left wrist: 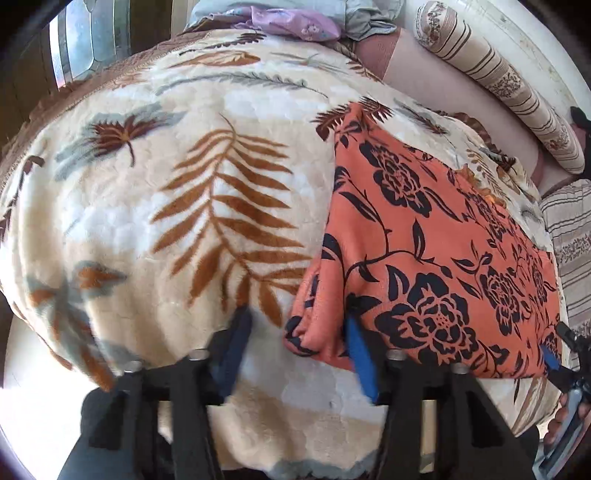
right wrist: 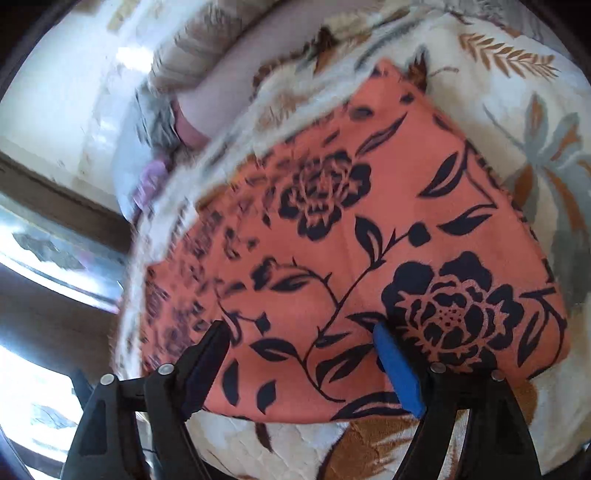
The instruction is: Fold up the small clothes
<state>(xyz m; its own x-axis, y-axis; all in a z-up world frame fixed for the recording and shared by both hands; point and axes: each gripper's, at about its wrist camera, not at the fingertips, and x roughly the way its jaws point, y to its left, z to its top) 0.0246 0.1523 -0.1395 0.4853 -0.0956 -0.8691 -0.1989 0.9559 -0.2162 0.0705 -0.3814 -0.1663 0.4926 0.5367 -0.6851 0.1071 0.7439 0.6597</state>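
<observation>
One orange garment printed with black roses and vines (left wrist: 436,251) lies flattened, apparently already folded at least once, on the right part of a cream plush blanket with brown fern leaves (left wrist: 184,192) that covers the bed. It looks light, thin and limp, likely to sag and slide over the fleece, so I would take it at the doubled near-left corner or along the near hem, where layers give some body. The left gripper (left wrist: 295,347) has its jaws spread either side of that near-left corner, pinching nothing. The right gripper (right wrist: 299,350) hovers over the near edge, jaws likewise spread wide. Far off sit a lilac flowered cloth (left wrist: 291,20) and a striped cream bolster pillow (left wrist: 498,81), well apart. Nothing blocks the fold.
</observation>
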